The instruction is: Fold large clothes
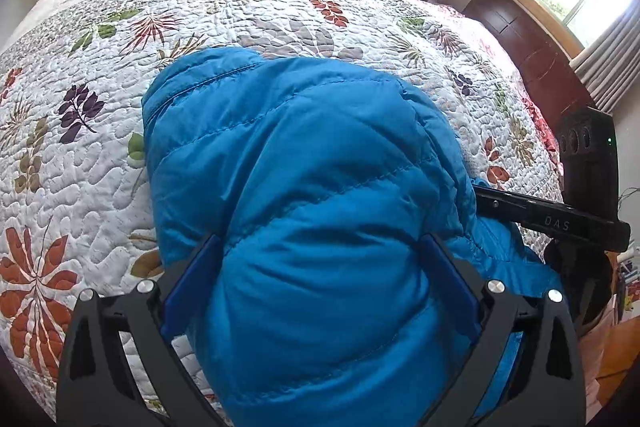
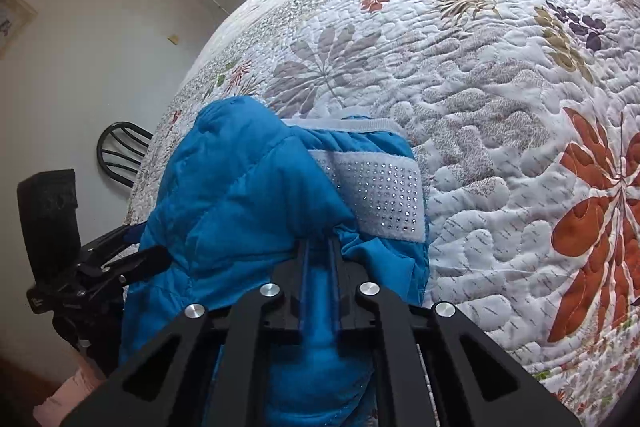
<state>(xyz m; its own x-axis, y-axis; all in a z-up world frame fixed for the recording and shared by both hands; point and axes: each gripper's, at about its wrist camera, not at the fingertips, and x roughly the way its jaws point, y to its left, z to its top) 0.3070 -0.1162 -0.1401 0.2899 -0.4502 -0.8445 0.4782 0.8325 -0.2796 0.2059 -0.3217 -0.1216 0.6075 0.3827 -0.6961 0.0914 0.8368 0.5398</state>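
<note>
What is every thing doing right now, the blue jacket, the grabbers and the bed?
blue jacket: bunched up, resting on the quilt, held at both sides.
left gripper: jaws wide around a thick fold of jacket.
right gripper: shut on jacket fabric.
quilt: spread flat on the bed.

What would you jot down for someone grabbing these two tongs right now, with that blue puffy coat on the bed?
Left tongs: spread wide around a thick bunch of the blue puffer jacket; whether the pads press on it, I cannot tell.
Right tongs: shut on a thin fold of the jacket, beside its white studded band.
Where: jacket lies bundled at the near edge of the floral quilt.
Done: jacket is bunched and gripped from two sides.
Left: no neat fold shows yet; probably flatten it and finish folding.
</note>
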